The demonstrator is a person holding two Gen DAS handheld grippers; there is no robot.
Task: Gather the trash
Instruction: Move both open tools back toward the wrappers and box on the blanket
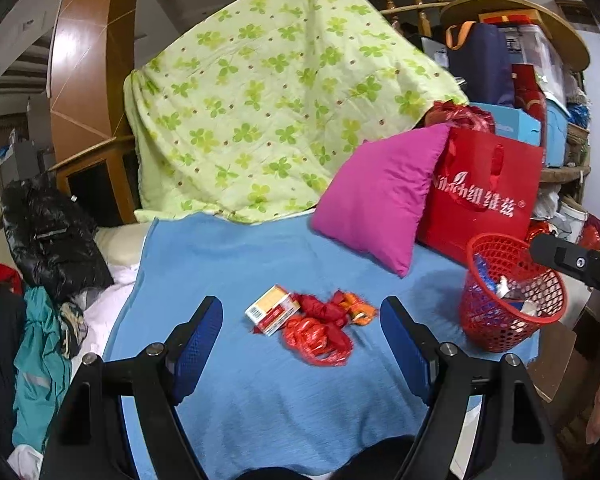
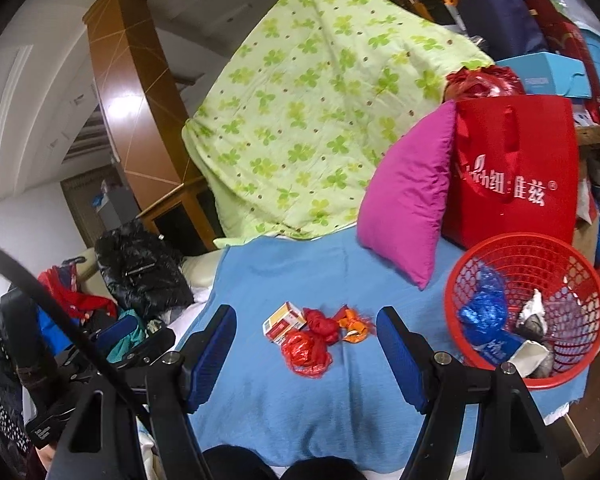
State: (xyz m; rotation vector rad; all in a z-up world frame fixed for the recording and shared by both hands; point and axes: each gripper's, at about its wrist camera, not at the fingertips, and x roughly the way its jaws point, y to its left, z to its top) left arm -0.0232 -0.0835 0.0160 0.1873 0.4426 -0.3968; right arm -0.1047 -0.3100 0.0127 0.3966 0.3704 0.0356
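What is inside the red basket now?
The red basket holds crumpled blue plastic, a blue packet and grey-white wrappers. Whatever lies under them is hidden.

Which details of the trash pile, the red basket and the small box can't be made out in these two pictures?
- Red basket contents: left wrist view, wall hides lower items.
- Small box print: both views, too small.
- Red plastic bags: right wrist view, crumpled, contents hidden.
- Blue cloth near edge: gripper bodies cover it.

I see a sky-blue blanket, a pale-green quilt with clover print, a magenta pillow, a red mesh basket, and red crumpled wrappers.
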